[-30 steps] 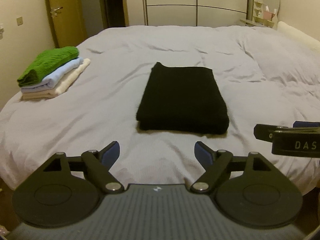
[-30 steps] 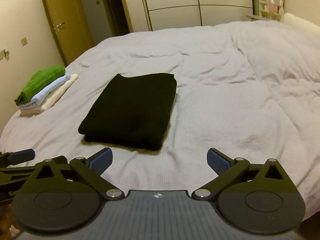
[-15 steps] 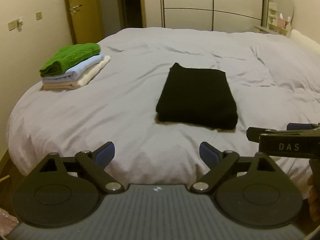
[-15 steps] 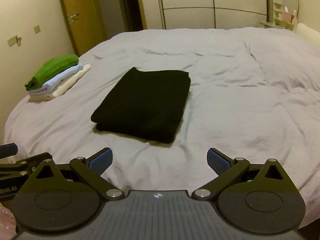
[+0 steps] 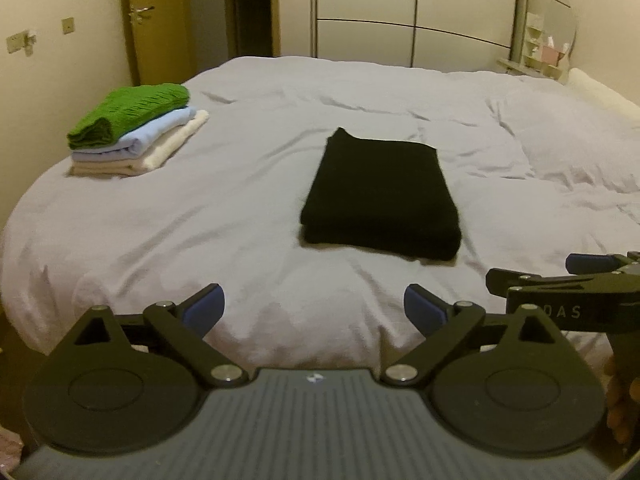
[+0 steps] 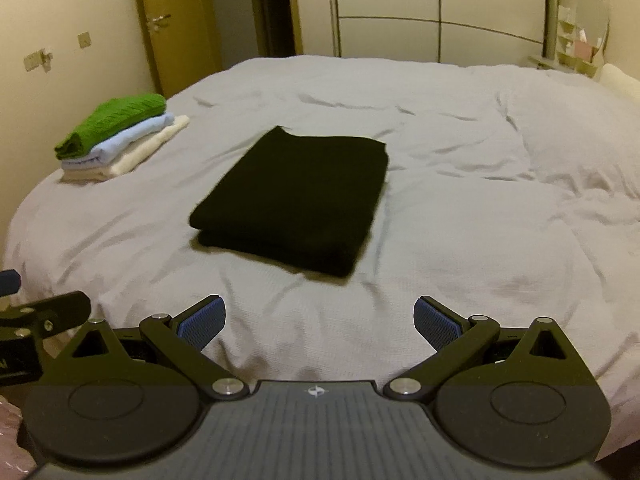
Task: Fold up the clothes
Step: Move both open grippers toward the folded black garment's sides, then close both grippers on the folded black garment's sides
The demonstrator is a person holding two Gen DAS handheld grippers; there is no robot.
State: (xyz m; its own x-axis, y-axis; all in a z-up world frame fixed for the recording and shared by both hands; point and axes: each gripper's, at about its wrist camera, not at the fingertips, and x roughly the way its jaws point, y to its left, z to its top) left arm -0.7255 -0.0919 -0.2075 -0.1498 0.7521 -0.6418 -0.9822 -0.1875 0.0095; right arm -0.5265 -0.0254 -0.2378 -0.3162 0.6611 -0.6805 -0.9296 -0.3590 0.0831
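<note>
Left tool point(image 5: 314, 312) fingers spread wide, empty, right tool point(image 6: 319, 322) likewise, apparently level, side by side

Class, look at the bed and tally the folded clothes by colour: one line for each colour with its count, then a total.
Green folded garment: 1
Light blue folded garment: 1
Cream folded garment: 1
Black folded garment: 1
Total: 4 folded garments; three are stacked at the bed's left edge, and the black one lies apart.
</note>
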